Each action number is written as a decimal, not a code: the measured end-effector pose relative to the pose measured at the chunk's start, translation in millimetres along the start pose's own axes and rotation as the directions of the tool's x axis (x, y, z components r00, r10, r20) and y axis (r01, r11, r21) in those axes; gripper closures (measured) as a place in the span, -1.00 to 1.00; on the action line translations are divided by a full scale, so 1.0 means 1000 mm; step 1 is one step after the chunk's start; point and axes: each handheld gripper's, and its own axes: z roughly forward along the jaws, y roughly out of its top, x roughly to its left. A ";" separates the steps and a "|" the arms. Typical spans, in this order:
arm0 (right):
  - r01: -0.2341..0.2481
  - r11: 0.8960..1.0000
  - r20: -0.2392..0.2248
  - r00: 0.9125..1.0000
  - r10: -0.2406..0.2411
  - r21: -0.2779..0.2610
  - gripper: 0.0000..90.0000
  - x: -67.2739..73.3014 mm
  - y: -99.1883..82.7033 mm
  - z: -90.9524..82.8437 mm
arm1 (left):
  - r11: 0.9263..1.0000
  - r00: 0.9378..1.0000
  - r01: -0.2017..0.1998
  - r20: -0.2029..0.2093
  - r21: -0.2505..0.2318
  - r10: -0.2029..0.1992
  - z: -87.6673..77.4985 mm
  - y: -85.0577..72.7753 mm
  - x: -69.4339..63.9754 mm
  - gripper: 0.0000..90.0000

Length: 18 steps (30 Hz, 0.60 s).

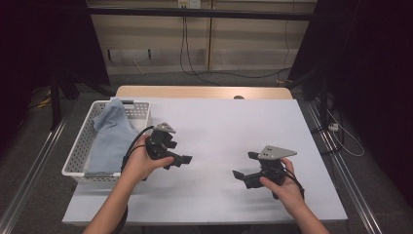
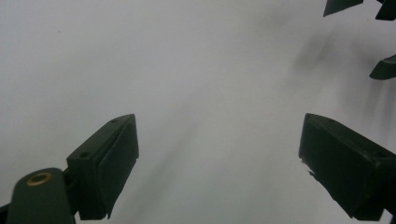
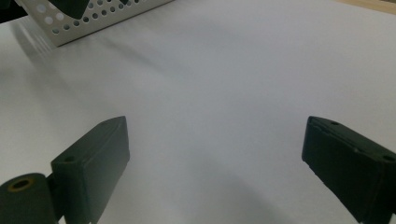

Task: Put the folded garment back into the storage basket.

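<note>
A person holds two black grippers over a white table top [image 1: 224,122]. My left gripper [image 1: 181,152] hovers just right of a white perforated basket [image 1: 78,151], its jaws pointing right and standing wide apart. In the left gripper view my left gripper [image 2: 217,123] is open with nothing but bare table between the pads. My right gripper [image 1: 242,165] is held at the front right, pointing left, also open. In the right gripper view my right gripper [image 3: 217,123] has empty jaws over the table.
A light blue cloth [image 1: 112,136] lies heaped in the basket at the table's left edge. The basket's corner [image 3: 93,18] appears far off in the right gripper view. The right gripper's jaw tips [image 2: 385,67] peek in at the left gripper view's top right.
</note>
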 end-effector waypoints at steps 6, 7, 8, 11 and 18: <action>-0.001 1.000 0.002 1.000 0.001 0.006 -0.85 -0.001 -0.003 -0.004 | 1.000 1.000 -0.009 0.008 -0.017 0.009 0.000 -0.010 -0.002 -0.72; -0.001 1.000 0.002 1.000 0.001 0.008 -0.85 -0.001 -0.005 -0.006 | 1.000 1.000 -0.008 0.014 -0.019 0.009 0.000 -0.012 -0.003 -0.72; -0.001 1.000 0.002 1.000 0.001 0.008 -0.85 -0.001 -0.005 -0.006 | 1.000 1.000 -0.007 0.007 -0.019 0.007 0.000 -0.014 -0.003 -0.72; 0.007 1.000 0.001 1.000 -0.007 0.009 -0.85 0.000 -0.007 -0.010 | 1.000 1.000 -0.003 0.016 -0.012 0.003 0.000 -0.020 -0.003 -0.73; 0.016 1.000 -0.002 1.000 -0.016 0.013 -0.85 0.001 -0.010 -0.016 | 1.000 0.999 -0.014 0.030 -0.005 0.014 0.000 -0.033 -0.006 -0.74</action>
